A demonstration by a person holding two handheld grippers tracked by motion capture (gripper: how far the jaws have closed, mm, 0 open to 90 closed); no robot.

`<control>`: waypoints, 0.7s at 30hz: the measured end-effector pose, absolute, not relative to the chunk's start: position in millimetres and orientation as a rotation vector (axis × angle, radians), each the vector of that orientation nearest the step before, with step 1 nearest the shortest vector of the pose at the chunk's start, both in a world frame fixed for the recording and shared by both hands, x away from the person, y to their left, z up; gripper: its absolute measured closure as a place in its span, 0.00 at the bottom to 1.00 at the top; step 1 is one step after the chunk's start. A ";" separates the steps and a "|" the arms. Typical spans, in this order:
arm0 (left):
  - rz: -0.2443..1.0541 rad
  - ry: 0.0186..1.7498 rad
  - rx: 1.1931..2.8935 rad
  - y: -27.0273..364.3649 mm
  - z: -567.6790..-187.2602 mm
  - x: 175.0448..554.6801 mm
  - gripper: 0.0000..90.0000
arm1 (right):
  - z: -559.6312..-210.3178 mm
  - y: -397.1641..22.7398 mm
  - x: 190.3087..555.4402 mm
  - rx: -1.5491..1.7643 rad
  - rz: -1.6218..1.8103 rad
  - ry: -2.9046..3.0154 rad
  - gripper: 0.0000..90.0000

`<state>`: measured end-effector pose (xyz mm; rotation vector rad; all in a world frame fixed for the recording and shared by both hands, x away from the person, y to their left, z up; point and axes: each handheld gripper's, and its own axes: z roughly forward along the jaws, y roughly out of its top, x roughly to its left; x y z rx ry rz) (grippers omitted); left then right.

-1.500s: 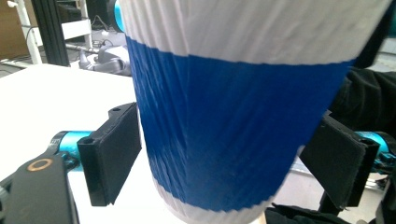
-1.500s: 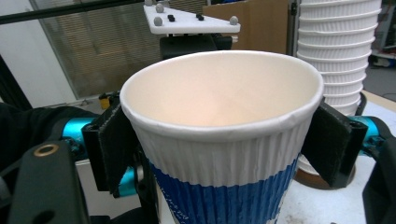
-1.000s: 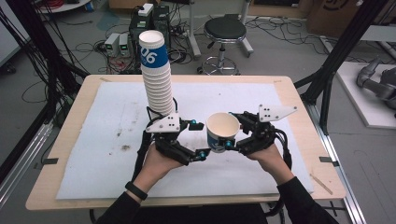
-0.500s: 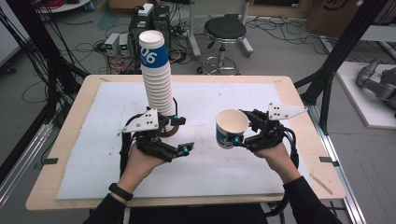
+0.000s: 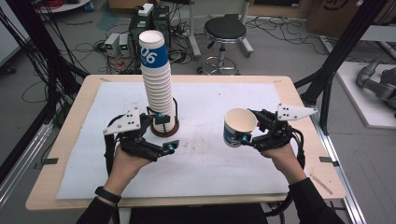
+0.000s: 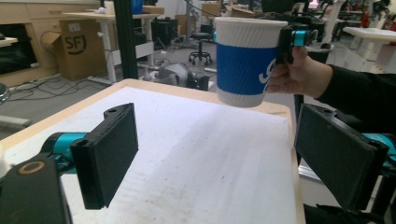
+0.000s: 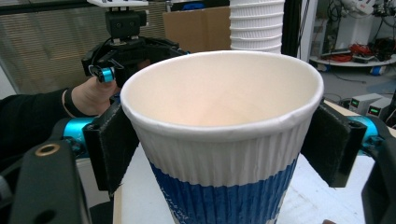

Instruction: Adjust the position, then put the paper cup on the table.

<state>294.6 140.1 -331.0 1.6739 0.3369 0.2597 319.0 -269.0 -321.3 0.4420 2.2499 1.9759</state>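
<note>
Squeezing too hard could crumple the paper cup [image 5: 239, 127], and a loose grip could let it slip. My right hand-held gripper [image 5: 252, 133] clamps its ribbed wall, holding it upright above the table [image 5: 299, 186] toward the right edge. My left hand-held gripper [image 5: 164, 135] stands open and empty beside the cup stack [image 5: 158, 88].

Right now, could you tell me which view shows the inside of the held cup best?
The right gripper view: the cup opens toward the camera, looking empty. The high view shows its mouth small; the left gripper view shows its outside.
</note>
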 end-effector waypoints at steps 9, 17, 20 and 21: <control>0.273 0.355 1.672 145.7 -331.8 296.7 0.15 | -320.8 -272.9 317.7 0.441 1.971 2.240 0.22; 0.276 0.353 1.690 143.4 -332.7 296.5 0.15 | -318.7 -276.5 316.5 0.452 1.966 2.226 0.22; 0.287 0.358 1.695 144.0 -333.3 296.2 0.15 | -317.9 -277.6 316.2 0.454 1.962 2.221 0.22; 0.288 0.357 1.690 144.2 -333.9 295.8 0.15 | -317.7 -277.8 316.5 0.449 1.963 2.217 0.22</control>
